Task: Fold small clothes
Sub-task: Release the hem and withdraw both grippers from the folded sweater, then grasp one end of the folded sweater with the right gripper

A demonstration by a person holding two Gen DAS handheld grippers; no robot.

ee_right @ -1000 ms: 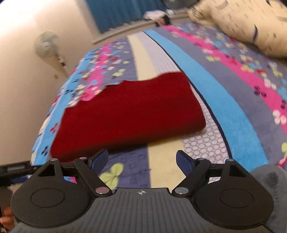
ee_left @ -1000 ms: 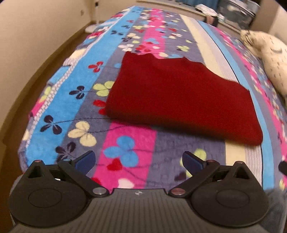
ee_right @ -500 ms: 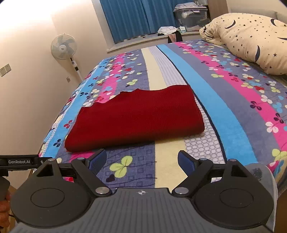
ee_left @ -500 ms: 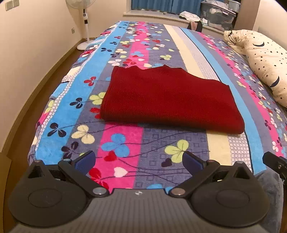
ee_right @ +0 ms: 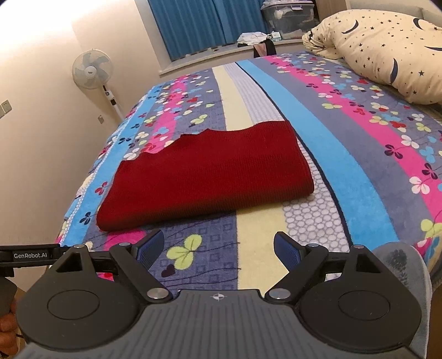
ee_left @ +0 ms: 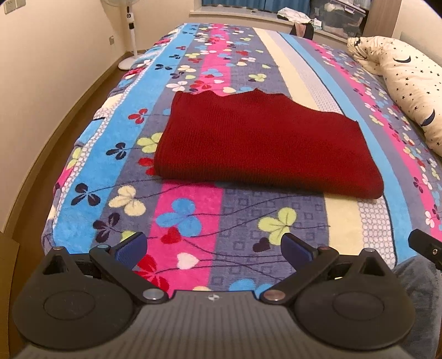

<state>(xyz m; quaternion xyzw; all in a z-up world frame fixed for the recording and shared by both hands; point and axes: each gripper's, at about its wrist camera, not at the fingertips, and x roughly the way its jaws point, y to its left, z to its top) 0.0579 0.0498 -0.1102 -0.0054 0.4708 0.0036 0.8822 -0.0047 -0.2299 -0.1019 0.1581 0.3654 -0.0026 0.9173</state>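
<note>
A dark red knitted garment [ee_left: 262, 143] lies folded into a flat rectangle on the striped floral blanket [ee_left: 190, 218]; the right wrist view shows the same garment [ee_right: 210, 176] from the other side. My left gripper [ee_left: 214, 248] hangs open over the blanket's near edge, well short of the garment, with nothing between its blue pads [ee_left: 132, 248]. In its own view my right gripper [ee_right: 218, 248] is also open and empty, a little back from the garment's folded front edge. Neither gripper touches the cloth.
A star-patterned pillow [ee_right: 386, 52] lies along the bed's right side. A standing fan [ee_right: 92, 69] is by the wall on the left, and a storage box [ee_right: 290, 13] sits on the window sill. The bed's left edge drops to a wooden floor [ee_left: 36, 193].
Both grippers have drawn back and slightly up from the garment, which now lies farther away and sits smaller in both views. The garment itself has not moved.
</note>
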